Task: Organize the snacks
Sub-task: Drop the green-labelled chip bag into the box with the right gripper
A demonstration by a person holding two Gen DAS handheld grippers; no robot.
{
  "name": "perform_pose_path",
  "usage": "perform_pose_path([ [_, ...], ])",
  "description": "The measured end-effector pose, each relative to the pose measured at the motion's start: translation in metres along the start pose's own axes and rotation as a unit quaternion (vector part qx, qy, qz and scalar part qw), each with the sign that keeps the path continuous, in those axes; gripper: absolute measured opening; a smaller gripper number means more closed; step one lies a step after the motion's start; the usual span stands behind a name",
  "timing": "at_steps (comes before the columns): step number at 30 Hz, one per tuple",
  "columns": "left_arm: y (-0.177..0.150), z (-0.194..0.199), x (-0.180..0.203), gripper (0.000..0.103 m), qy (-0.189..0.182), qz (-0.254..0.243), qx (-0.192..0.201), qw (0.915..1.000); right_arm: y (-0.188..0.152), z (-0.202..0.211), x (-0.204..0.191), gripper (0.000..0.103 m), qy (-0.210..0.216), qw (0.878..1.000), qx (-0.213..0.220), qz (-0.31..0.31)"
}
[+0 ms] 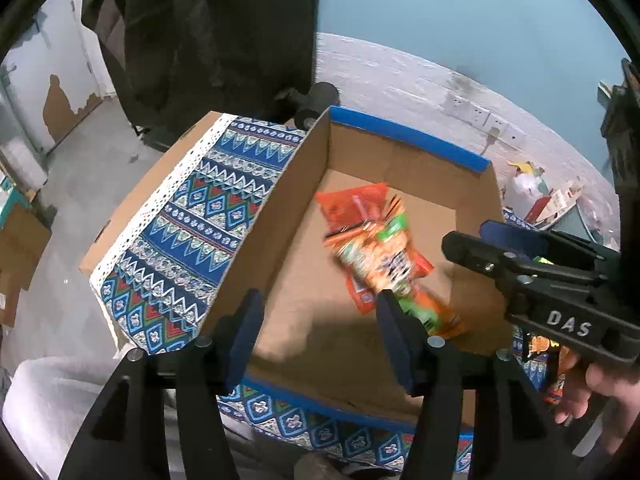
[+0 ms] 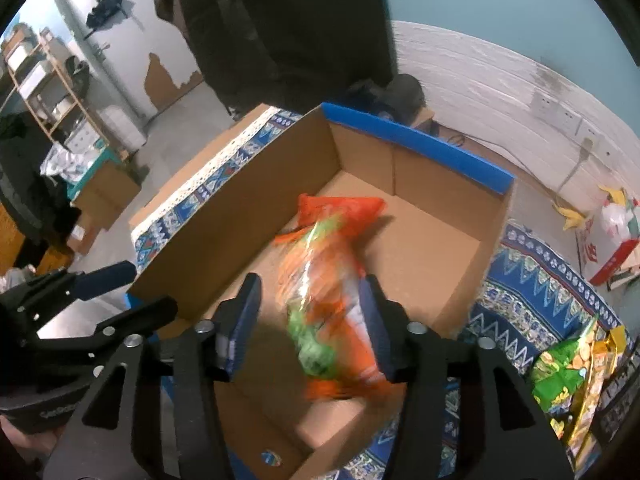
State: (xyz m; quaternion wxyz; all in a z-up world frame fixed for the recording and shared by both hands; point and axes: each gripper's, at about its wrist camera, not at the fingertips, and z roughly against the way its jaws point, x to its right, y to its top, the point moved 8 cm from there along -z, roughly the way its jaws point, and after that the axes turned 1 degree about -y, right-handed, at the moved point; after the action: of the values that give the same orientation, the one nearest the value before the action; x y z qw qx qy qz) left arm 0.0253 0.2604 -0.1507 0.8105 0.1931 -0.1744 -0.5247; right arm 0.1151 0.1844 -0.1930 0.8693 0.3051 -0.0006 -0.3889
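An open cardboard box [image 1: 280,216] with blue-taped rims stands on a patterned blue cloth; it also shows in the right wrist view [image 2: 448,280]. An orange snack bag [image 1: 352,208] lies flat on its floor, seen too in the right wrist view [image 2: 340,208]. A second orange and green snack bag [image 1: 384,264], blurred by motion, is over the box floor and shows in the right wrist view [image 2: 320,304] between my right fingers. My left gripper [image 1: 320,328] is open and empty above the box's near edge. My right gripper [image 2: 310,320] is open above the box, with no pad touching the blurred bag.
More snack bags, green and gold [image 2: 568,368], lie on the cloth [image 2: 532,280] right of the box. The right gripper's body [image 1: 552,280] reaches in over the box's right side. A dark draped object [image 2: 280,32] stands behind the table. Clutter lies by the wall [image 2: 612,232].
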Motion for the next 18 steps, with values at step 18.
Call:
perform_pose_path([
  [18, -0.005, 0.008, 0.084, 0.068, -0.063, -0.049, -0.008, 0.9968, -0.032, 0.083, 0.073, 0.068, -0.063, 0.997, 0.034, -0.026],
])
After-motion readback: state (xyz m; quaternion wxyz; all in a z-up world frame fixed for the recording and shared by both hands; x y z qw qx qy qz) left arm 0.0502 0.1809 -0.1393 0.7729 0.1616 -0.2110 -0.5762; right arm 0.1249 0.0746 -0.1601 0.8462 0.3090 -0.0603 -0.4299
